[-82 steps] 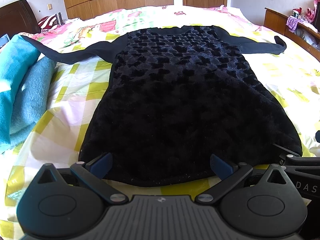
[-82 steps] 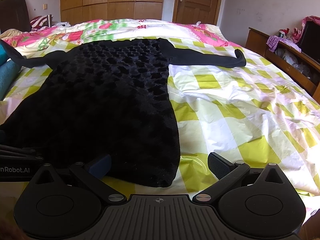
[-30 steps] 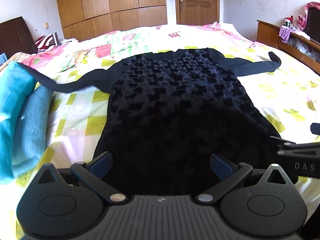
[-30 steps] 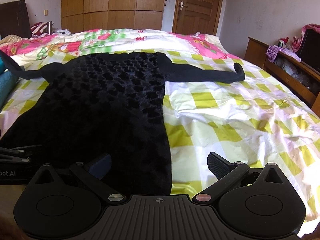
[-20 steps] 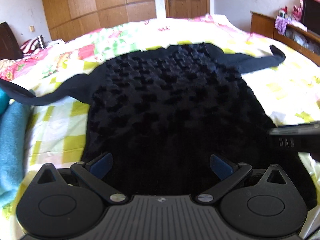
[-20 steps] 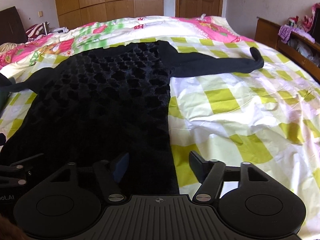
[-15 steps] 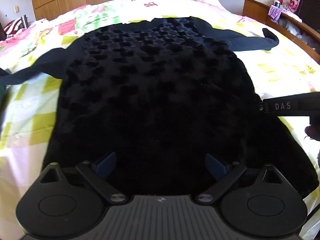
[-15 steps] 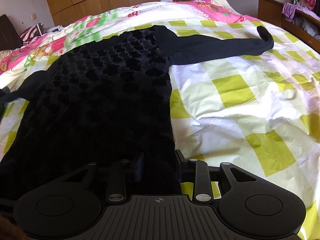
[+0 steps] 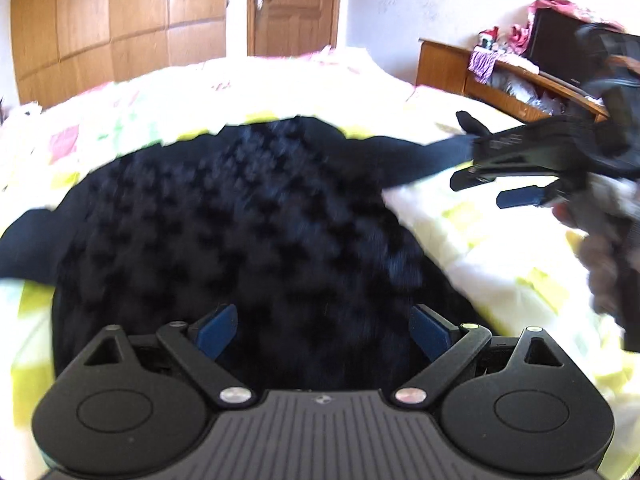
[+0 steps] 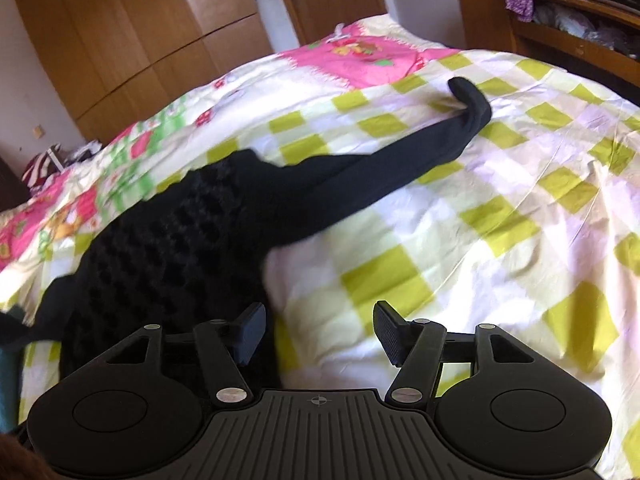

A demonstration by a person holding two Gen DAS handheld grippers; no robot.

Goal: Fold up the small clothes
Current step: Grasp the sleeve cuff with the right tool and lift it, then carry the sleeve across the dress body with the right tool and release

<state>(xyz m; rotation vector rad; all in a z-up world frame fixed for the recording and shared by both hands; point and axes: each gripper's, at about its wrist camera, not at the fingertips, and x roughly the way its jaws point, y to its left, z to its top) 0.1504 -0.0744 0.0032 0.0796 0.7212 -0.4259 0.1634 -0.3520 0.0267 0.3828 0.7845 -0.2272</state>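
Observation:
A black textured dress (image 9: 248, 216) lies flat on the checked bed cover (image 9: 492, 240). My left gripper (image 9: 324, 328) hovers open over the dress's body, with only fabric below its blue pads. The dress's right sleeve (image 10: 384, 168) stretches out to its cuff (image 10: 468, 100). My right gripper (image 10: 320, 332) hangs over the dress's right edge just below that sleeve. Its jaws are opening. Bare bed cover shows between them, and the dress edge (image 10: 224, 264) lies beside the left finger. In the left wrist view the right gripper (image 9: 478, 191) appears side-on near the sleeve, held by a hand.
A wooden wardrobe (image 10: 152, 40) and a door (image 9: 294, 4) stand beyond the bed. A wooden cabinet (image 9: 500, 80) with piled clothes runs along the right side. A teal blanket (image 10: 6, 392) peeks in at the left edge. Pink patterned bedding (image 10: 360, 60) covers the far end.
Both grippers moved forward along the dress toward its shoulders. The right gripper narrowed its jaws at the dress edge, then widened them again, and rolled so its view tilts.

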